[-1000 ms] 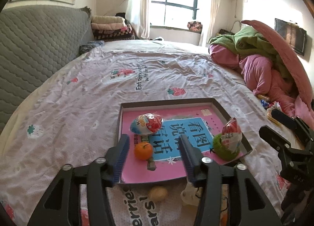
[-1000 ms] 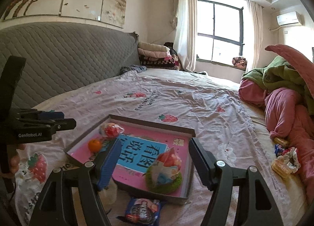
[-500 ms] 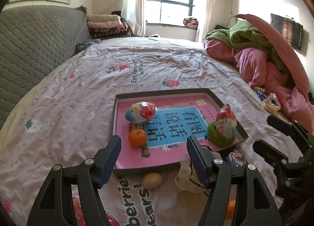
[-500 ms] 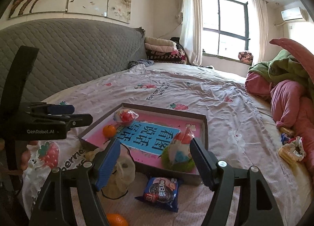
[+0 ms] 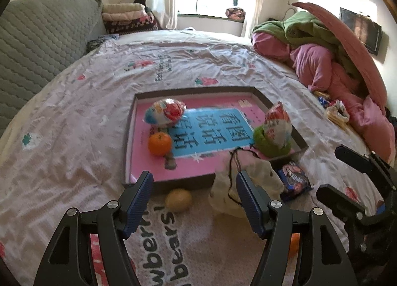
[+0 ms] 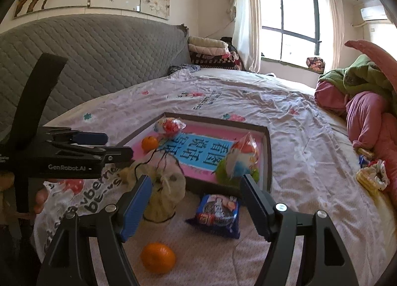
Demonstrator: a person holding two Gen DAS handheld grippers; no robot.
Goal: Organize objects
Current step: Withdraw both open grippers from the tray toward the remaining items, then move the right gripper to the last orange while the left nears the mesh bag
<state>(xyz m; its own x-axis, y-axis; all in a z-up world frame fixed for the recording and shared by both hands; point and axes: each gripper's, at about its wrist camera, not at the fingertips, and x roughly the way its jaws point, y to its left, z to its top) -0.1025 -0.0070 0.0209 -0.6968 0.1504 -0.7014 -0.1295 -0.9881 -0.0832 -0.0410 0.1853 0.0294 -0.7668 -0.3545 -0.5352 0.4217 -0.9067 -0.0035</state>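
A dark-rimmed tray (image 5: 193,91) (image 6: 269,157) with a pink and blue liner lies on the bed. It holds an orange (image 5: 160,143), a red and white snack bag (image 5: 165,112) and a green item under another bag (image 5: 273,137). In front of the tray lie a tan round fruit (image 5: 178,200), a pale drawstring pouch (image 6: 166,186), a blue cookie packet (image 6: 217,211) and a second orange (image 6: 158,257). My left gripper (image 5: 193,176) is open above the tan fruit. My right gripper (image 6: 196,181) is open over the packet. Neither holds anything.
A grey quilted headboard (image 6: 86,62) runs along the left. Pink and green bedding (image 5: 335,62) is heaped at the right, with small wrapped snacks (image 6: 372,174) beside it. Folded blankets (image 5: 129,16) sit by the window. A hand (image 6: 41,199) holds the left gripper.
Both grippers have drawn back and sunk toward the near bed, bringing the tan fruit, pouch, packet and loose orange into view. The left jaws stand wider than a second ago.
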